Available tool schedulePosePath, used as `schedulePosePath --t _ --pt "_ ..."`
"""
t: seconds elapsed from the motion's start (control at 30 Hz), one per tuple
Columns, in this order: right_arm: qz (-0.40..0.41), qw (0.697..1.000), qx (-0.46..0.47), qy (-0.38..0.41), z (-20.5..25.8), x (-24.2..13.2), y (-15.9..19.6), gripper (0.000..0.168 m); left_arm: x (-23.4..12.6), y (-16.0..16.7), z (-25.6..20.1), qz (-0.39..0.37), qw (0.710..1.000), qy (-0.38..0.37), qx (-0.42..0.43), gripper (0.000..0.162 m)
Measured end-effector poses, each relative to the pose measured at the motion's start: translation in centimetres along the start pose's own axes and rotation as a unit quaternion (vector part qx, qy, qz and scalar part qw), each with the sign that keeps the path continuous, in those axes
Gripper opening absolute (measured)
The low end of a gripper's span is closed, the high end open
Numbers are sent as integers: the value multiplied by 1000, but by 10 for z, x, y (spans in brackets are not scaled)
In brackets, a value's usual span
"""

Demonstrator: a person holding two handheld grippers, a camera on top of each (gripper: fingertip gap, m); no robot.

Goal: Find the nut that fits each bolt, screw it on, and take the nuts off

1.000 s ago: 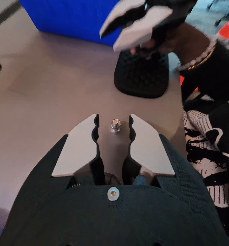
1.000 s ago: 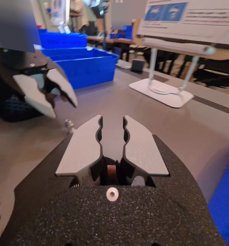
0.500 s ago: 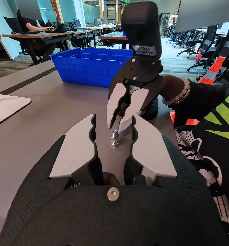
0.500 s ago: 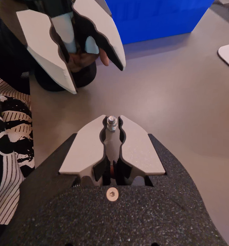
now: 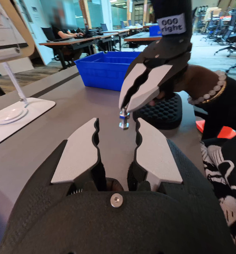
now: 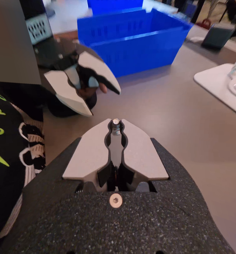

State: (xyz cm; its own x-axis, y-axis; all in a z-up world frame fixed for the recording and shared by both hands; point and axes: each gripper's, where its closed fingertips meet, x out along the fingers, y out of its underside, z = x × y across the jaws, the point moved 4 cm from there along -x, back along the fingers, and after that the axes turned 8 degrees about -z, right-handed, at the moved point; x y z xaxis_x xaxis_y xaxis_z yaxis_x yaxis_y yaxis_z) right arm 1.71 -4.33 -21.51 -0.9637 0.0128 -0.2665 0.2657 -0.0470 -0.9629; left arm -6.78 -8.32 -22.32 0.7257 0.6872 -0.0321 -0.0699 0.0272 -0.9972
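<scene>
- Right gripper [image 6: 116, 121]: fingertips pinched on the threaded end of one bolt [image 5: 123, 119], head hanging down, clear of the table [image 5: 59, 137].
- One nut [image 5: 124, 114] on the shank, just under the tips.
- Left gripper [image 5: 116, 122]: jaws spread wide, holding nothing, bolt just ahead between the tips, not touching.
- Count: one bolt, one nut, two blue bins [image 6: 135, 45], one black pad [image 5: 162, 114].
</scene>
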Motion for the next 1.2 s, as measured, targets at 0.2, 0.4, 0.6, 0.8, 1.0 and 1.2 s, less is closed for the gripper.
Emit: schedulePosePath --t 0.2,0.4,0.6,0.8,1.0,1.2 --pt "-48 999 -8 -16 11 -11 -38 10 16 -5 -11 -22 1000 -15 -1 45" --pt "-46 998 -16 -34 19 -5 -42 10 16 -9 -15 -41 999 -6 4 27" --pt "-52 998 -17 -42 23 -3 -45 10 17 -7 -16 -40 999 -1 -4 24" --pt "-85 995 -21 -45 25 -3 -48 10 16 -9 -17 -55 998 9 -22 19" --pt "-201 979 18 -29 26 2 -49 53 14 -14 -20 -82 993 43 -71 18" --pt "-188 982 24 -9 23 12 -38 47 12 -15 -21 -90 991 54 -84 18"
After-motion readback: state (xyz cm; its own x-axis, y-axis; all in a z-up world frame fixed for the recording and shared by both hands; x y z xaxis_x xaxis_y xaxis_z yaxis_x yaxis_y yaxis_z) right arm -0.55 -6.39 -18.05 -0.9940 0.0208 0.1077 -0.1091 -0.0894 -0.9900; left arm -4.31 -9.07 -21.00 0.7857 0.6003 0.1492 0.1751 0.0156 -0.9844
